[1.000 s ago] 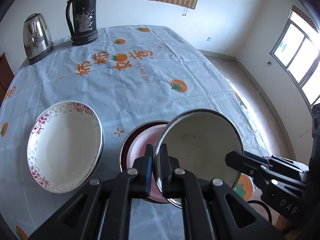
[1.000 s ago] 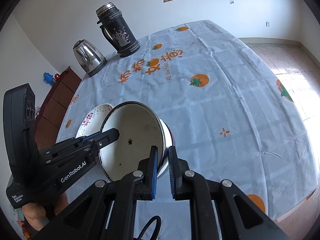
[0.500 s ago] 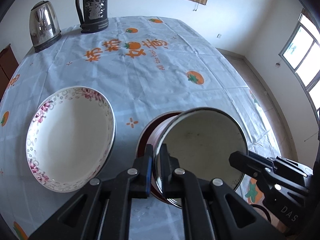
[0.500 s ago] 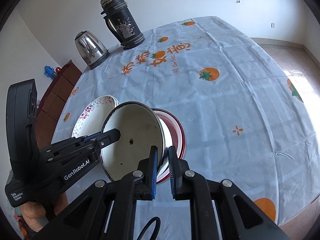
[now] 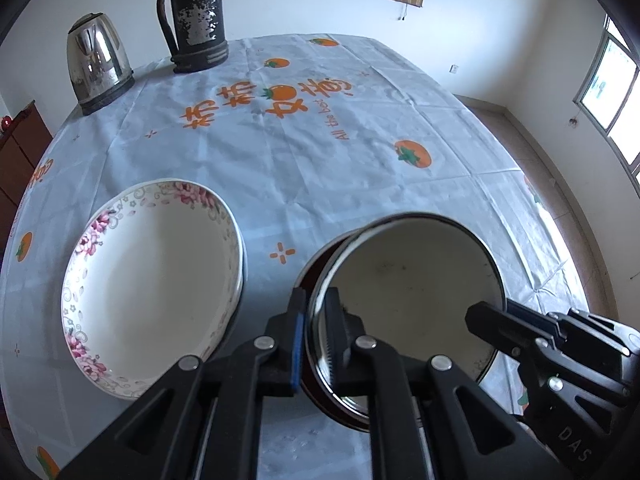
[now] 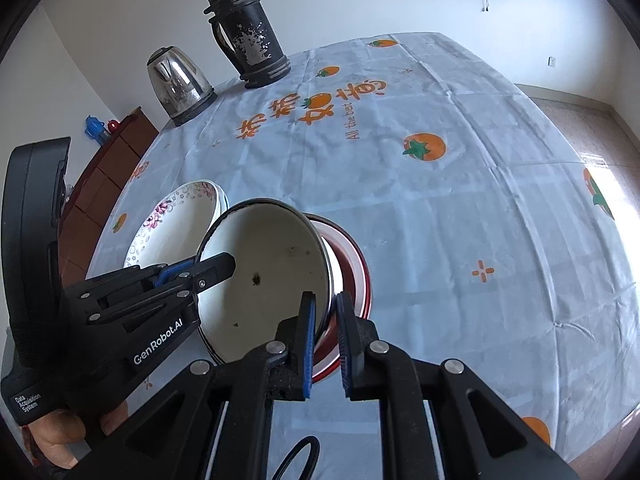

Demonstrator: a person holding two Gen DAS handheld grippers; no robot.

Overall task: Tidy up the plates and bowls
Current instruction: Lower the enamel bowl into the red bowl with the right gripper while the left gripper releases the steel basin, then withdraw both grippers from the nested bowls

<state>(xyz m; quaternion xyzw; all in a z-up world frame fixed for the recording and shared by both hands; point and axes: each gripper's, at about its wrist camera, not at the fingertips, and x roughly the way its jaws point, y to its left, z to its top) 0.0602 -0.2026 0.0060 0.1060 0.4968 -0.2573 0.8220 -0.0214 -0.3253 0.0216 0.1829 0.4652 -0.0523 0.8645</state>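
A white enamel bowl (image 5: 412,292) with a dark rim is held tilted just above a red-rimmed plate (image 6: 352,256) on the table. My left gripper (image 5: 316,308) is shut on the bowl's left rim. My right gripper (image 6: 326,312) straddles the bowl's right rim (image 6: 326,280), with its jaws slightly apart around it. In the right wrist view the bowl (image 6: 264,276) hides most of the red plate. A white floral plate (image 5: 152,276) lies to the left, also seen in the right wrist view (image 6: 172,216).
A steel kettle (image 5: 98,64) and a tall black thermos (image 5: 196,16) stand at the table's far left. The tablecloth (image 5: 320,152) has orange fruit prints. The table edge and floor lie to the right (image 6: 600,128).
Both grippers have moved forward and lower with the bowl over the red plate. The right gripper's jaws have parted slightly around the rim.
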